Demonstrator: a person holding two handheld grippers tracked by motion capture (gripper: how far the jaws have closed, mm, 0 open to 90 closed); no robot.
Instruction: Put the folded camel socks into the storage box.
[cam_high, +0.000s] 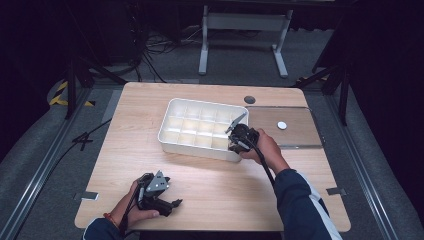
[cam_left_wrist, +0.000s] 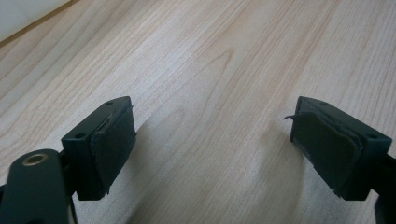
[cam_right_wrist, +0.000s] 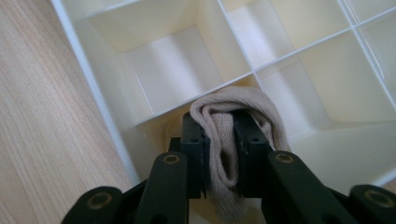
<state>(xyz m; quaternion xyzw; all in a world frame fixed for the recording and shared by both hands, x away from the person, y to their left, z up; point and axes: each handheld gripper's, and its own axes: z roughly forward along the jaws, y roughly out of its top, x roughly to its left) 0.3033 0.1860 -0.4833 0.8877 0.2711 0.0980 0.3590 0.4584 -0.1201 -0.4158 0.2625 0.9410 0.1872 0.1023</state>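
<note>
Your right gripper (cam_right_wrist: 219, 135) is down in a corner compartment of the white divided tray (cam_right_wrist: 93, 84), its jaws pinched on a folded beige sock (cam_right_wrist: 224, 140) that bulges out over the pads. Your left gripper (cam_left_wrist: 212, 144) sits low over the bare wooden table (cam_left_wrist: 210, 60) near your edge, jaws spread wide with nothing between them, well apart from the tray.

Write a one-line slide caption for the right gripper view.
Right gripper shut on a beige sock over a white divided tray.
</note>
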